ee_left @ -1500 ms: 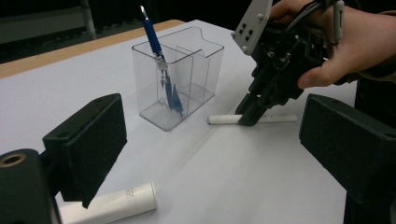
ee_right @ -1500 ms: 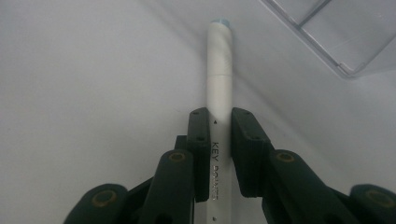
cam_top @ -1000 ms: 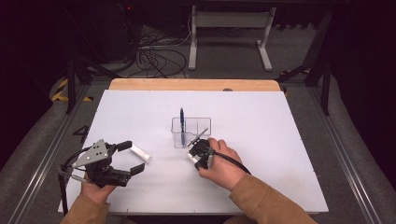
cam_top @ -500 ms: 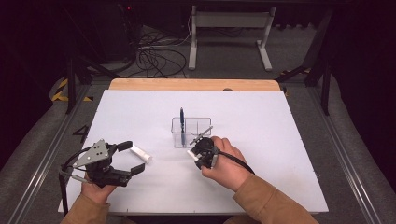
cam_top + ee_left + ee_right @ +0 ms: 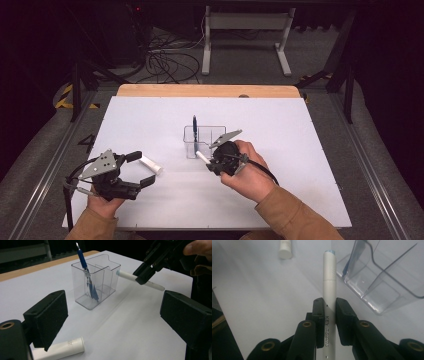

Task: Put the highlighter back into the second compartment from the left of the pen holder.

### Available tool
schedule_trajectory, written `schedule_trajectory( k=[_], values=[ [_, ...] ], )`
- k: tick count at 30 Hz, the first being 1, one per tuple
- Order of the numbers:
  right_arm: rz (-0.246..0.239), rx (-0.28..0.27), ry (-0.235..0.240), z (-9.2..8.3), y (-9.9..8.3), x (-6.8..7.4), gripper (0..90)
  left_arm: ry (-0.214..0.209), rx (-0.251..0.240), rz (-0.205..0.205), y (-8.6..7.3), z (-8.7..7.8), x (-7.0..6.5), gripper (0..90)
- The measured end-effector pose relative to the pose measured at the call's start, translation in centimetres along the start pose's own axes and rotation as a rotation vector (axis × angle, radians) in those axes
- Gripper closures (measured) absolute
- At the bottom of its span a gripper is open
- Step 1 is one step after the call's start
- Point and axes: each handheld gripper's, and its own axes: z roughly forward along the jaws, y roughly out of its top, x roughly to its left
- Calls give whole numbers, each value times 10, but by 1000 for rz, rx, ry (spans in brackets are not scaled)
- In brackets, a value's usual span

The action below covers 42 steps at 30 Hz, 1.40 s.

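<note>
Clamping a white marker [image 5: 329, 290] between its black fingers [image 5: 319, 315], the right gripper [image 5: 216, 162] holds the pen level above the surface, its pale blue end just short of the near wall of the clear organizer [image 5: 204, 142]. That organizer stands upright near the middle of the white surface [image 5: 300, 150], split into compartments, and a blue pen [image 5: 86, 272] already leans in one of them, tip up. So one item looks stowed, and by my reading the held marker is next: it must be tilted toward upright and lifted over the rim before it can drop into a free compartment. Farther out, the left gripper [image 5: 131, 172] rests low at the near left with its fingers [image 5: 51, 316] wide apart and nothing between them; a second white marker [image 5: 150, 164] lies flat on the surface just beside them, apparently waiting its turn. Room is generous: the organizer sits well away from every edge, bare surface lies all around it, and the two grippers are well apart. The tight spots are the thin plastic rim and the inner divider, which a low or slanted approach could knock and slide the light container.
</note>
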Motion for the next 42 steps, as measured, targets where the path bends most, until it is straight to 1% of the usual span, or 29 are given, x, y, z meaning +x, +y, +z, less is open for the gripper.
schedule_trajectory(
  k=[6, 12, 14, 19, 20, 21, 24, 25, 29, 32, 35, 36, 39, 42],
  values=[
    [9, -100, 23, -11, 2, -3, 785, -1, -2, 0, 0, 0, 0, 87],
    [10, -207, 34, -18, 4, -6, 784, -1, -2, 1, 0, 0, 0, 87],
    [10, -247, 36, -21, 6, -6, 784, -2, -2, 0, 0, 0, 0, 87],
    [10, -327, 36, -25, 8, -7, 784, -1, -1, 0, 0, 0, 0, 87],
    [9, -340, 37, -26, 8, -8, 784, 1, -1, 7, 0, 0, 0, 88],
    [12, -355, 37, -26, 9, -9, 784, 0, -2, 2, 0, 0, -1, 87],
    [21, -388, 43, -28, 10, -10, 784, 1, -2, 6, 0, 0, 0, 87],
    [25, -402, 43, -28, 11, -11, 784, 0, -2, 1, 0, 0, -1, 88],
    [33, -450, 37, -29, 12, -13, 784, 0, -4, 2, 0, 0, -1, 88],
    [38, -480, 34, -29, 14, -15, 784, 2, -7, 4, 0, 0, 0, 87],
    [42, -496, 31, -28, 16, -17, 784, 2, -6, 4, 0, 0, 0, 88],
    [47, -509, 27, -28, 16, -18, 784, 1, -3, 8, 0, 0, 0, 88],
    [57, -544, 23, -28, 17, -20, 784, -2, -2, 1, 0, 0, 0, 88],
    [63, -575, 11, -28, 18, -23, 784, 1, -2, 7, 0, 0, 0, 88]
  ],
)
